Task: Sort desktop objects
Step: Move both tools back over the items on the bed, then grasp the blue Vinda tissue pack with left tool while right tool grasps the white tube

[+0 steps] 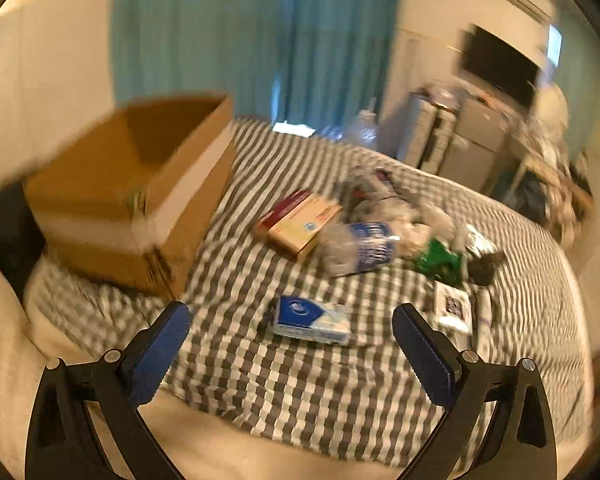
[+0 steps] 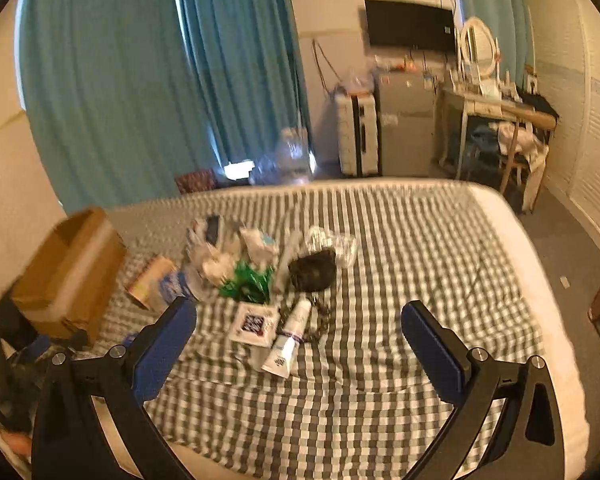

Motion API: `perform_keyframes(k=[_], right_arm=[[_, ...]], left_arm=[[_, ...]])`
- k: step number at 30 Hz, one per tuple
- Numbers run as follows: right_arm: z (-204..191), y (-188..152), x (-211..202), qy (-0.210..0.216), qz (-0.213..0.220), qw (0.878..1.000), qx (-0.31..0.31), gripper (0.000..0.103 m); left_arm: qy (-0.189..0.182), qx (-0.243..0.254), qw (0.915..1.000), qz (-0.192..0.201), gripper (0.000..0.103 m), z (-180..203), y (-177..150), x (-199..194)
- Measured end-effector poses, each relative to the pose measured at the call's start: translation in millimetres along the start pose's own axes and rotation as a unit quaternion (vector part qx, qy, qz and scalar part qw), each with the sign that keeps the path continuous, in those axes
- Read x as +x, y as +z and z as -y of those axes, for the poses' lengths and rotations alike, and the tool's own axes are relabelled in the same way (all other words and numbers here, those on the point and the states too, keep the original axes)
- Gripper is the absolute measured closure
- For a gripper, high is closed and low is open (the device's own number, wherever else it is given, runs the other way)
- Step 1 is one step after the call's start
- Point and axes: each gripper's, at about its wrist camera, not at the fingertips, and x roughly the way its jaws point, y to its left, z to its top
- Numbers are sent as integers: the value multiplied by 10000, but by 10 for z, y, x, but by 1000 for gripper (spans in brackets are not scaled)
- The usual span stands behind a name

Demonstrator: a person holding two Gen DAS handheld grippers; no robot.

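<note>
Jaws gaping wide on left gripper [image 1: 291, 322] and right gripper [image 2: 299, 320], both gripping nothing, hovering over bed [image 2: 420, 240]. Tissue pack [image 1: 312, 320] lying nearest left; tube [image 2: 290, 338] nearest right. Cardboard box [image 1: 140, 192] standing open, likely awaiting sorted clutter.

Cloth, cardboard and plastic on the bed

A matt checked cloth sheet [image 2: 380, 280] bears a plain brown cardboard box [image 1: 140, 184] at the left, a crinkled clear plastic bottle [image 1: 356, 248], a glossy plastic tissue pack [image 1: 312, 320] and a smooth white tube [image 2: 288, 340]; both grippers' pads [image 1: 160, 344] look ribbed blue.
</note>
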Motion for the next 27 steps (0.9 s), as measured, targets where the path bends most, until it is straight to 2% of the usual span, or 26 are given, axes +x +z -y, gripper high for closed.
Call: perform_keyframes(k=[3,6,11,13,14,16,19,23,26,27], right_arm=[[38,-95,384,25,-343,9992,188,0],[2,-183,703,-55,-613,9981,80,0],[-39,-299,1176,-180,-924,9955,-50,3],[-22,-348,1345,-152,-1122,9936,46,12],[-4,-365,1429,-107,-1230,9923,106,13],[32,-378,1551,-113,-1339,9908,166,16],[77,-412,1729,-57,-1524,9879,290,21],[127,-468,1832,-43,-1678,9849,428,29],[119,-519,1884,48,-1840,9821,402,40],[123,-534,1902,81,-1886,9812,404,47]], left_arm=[[89,-572,9983,-45,0,-220,12,315],[204,-558,9981,-159,0,-192,8,552],[-51,45,9996,-256,0,64,-26,822],[-130,219,9992,-323,0,150,-60,887],[-156,361,9985,-385,0,215,-81,938],[-131,613,9970,-462,0,309,-97,1026],[172,1108,9927,-438,0,422,-128,1176],[372,1254,9890,-684,0,401,-215,1373],[345,1303,9860,-978,0,374,-273,1554],[279,1225,9873,-972,0,344,-282,1584]])
